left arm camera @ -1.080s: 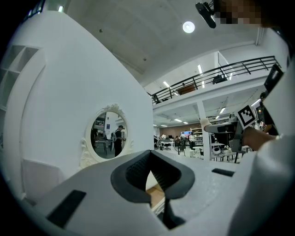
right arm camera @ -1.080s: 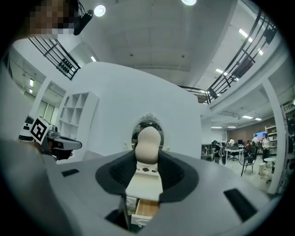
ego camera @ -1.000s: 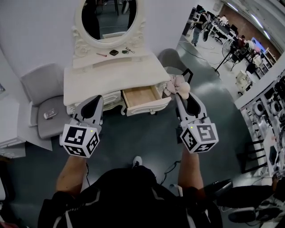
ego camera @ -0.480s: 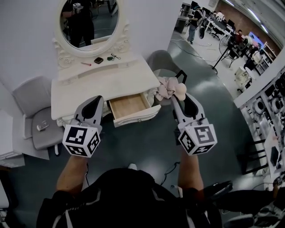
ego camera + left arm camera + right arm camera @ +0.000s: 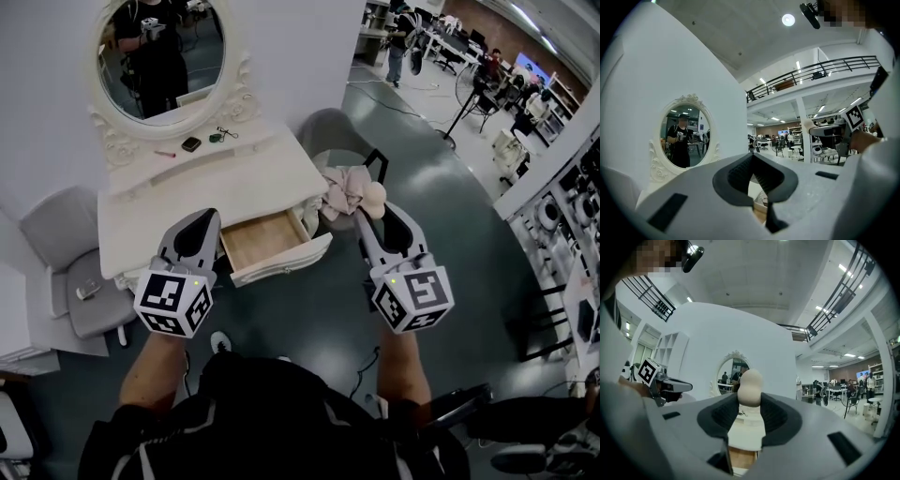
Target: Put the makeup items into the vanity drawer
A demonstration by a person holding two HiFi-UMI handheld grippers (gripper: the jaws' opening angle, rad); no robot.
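Observation:
A beige makeup sponge (image 5: 374, 196) sticks up between the pads of my right gripper (image 5: 376, 212), which is shut on it, right of the open wooden drawer (image 5: 263, 240). The drawer's inside looks bare. The same sponge (image 5: 751, 387) fills the right gripper view, with the vanity behind it. My left gripper (image 5: 207, 221) hovers in front of the white vanity (image 5: 178, 202), left of the drawer, jaws open with nothing between them (image 5: 754, 176). A pink stick (image 5: 165, 153), a black compact (image 5: 191, 144) and a small dark item (image 5: 217, 137) lie on the shelf under the oval mirror (image 5: 161, 56).
A grey chair (image 5: 328, 131) draped with pink cloth (image 5: 342, 190) stands right of the vanity, just beyond the sponge. A grey stool (image 5: 75, 281) with a small object on it sits at the left. Desks, stands and people fill the room at the far right.
The vanity and drawer have slid left and up in the head view as the person shifts. Both grippers keep their pose, and the sponge stays gripped.

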